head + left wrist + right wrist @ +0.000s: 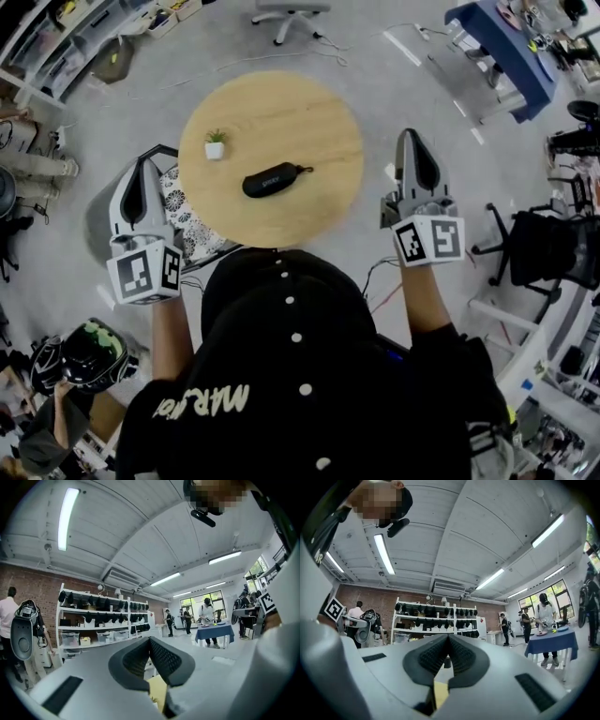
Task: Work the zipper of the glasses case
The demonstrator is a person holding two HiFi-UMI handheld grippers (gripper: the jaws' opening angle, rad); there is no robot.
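- The glasses case [276,180], black and oblong, lies on the round wooden table [291,112] a little below the tabletop's middle, in the upper centre of the head view. Its zipper pull points to the right.
- A small potted plant [216,144] in a white pot stands on the same table, up and to the left of the case and well apart from it.
- The left hand-held gripper [147,165] is at the left of the frame, off the table's left edge. It touches neither the case nor the tabletop.
- In its own view the left hand-held gripper [150,640] has its dark ribbed pads pressed together at the tips, with nothing between them.
- The right hand-held gripper [410,136] is at the right of the frame, beyond the table's right edge and well clear of the case.
- In its own view the right hand-held gripper [448,637] is likewise fully closed, tip to tip, and empty.
- Both gripper views look across the room: white shelves [433,620] of dark items against a brick wall, and people standing by a blue-covered table [551,644] at the right.
- A chair with a patterned cushion [183,220] sits under the table's lower left edge.
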